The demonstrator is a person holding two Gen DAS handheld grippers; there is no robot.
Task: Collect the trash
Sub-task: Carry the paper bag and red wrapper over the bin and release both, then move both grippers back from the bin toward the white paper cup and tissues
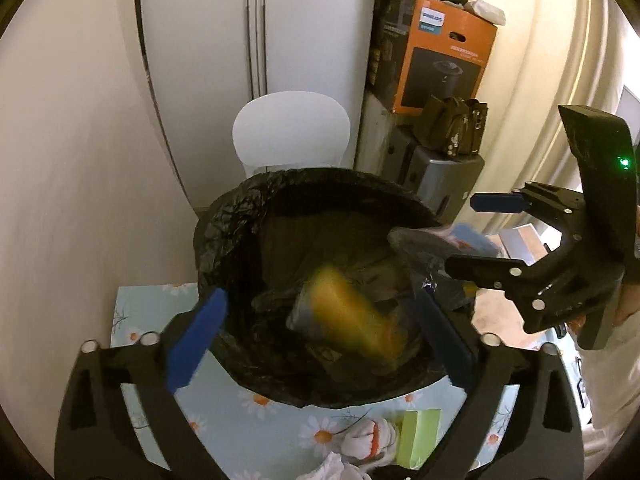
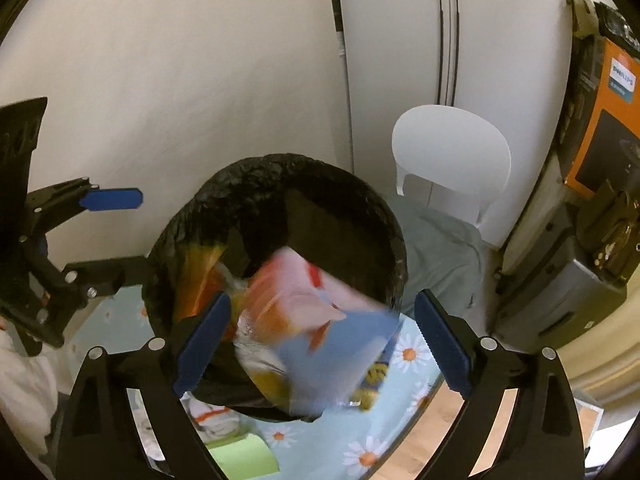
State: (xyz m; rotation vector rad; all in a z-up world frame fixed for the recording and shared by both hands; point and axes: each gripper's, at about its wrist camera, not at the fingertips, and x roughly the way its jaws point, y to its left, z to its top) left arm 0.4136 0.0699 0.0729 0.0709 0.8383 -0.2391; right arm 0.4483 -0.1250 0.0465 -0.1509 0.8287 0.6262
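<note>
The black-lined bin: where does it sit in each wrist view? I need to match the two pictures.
Left wrist view: the black-lined bin fills the centre, its mouth between the open left gripper fingers.
Right wrist view: the bin sits centre-left, just beyond the open right gripper.
Shared landmark: the white chair behind the bin.

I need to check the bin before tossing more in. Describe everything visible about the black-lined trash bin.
The trash bin is round and open-topped, lined with a crinkled, glossy black plastic bag folded over its rim. It stands upright on the daisy-print tablecloth. Inside lie a blurred yellow-orange wrapper and other crumpled wrappers. A pink-and-blue packet, blurred, sits over its near rim in the right wrist view. No claw touches it.
</note>
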